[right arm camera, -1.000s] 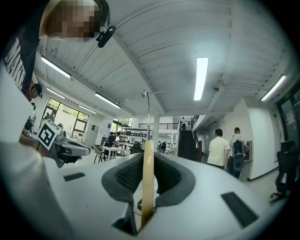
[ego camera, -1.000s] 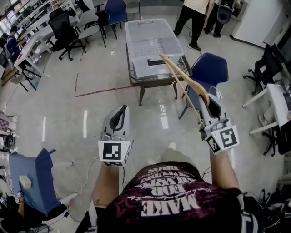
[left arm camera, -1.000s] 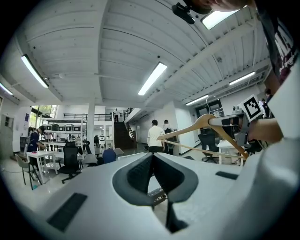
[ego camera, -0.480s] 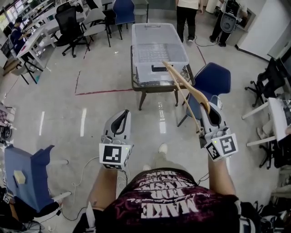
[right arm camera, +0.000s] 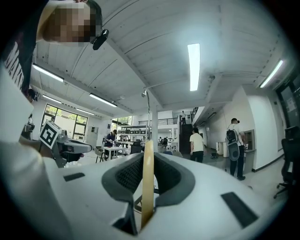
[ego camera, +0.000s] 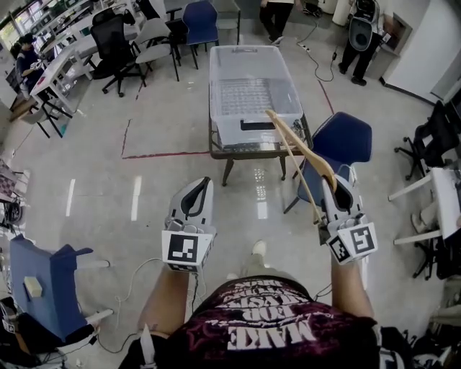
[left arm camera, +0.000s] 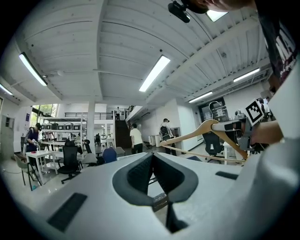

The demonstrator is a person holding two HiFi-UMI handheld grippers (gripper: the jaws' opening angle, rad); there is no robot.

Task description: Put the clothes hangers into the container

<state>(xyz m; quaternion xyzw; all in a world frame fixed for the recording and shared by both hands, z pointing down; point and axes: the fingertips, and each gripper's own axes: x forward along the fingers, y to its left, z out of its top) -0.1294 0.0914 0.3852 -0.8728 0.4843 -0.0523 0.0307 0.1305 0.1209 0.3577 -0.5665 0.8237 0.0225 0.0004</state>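
A wooden clothes hanger sticks up and forward from my right gripper, whose jaws are shut on its lower end. In the right gripper view the hanger stands edge-on between the pads of that right gripper. The clear plastic container sits open on a small dark table ahead, and the hanger's far tip overlaps its near right corner in the head view. My left gripper is level at the left, shut and holding nothing. From the left gripper the hanger shows off to the right.
A blue chair stands right of the table, close to the hanger. Office chairs and desks fill the back left. Another blue chair is at the lower left. A red tape line marks the floor. People stand at the back.
Both grippers have moved forward toward the table, so the container sits nearer and lower in the head view. The hanger stays in the right gripper.
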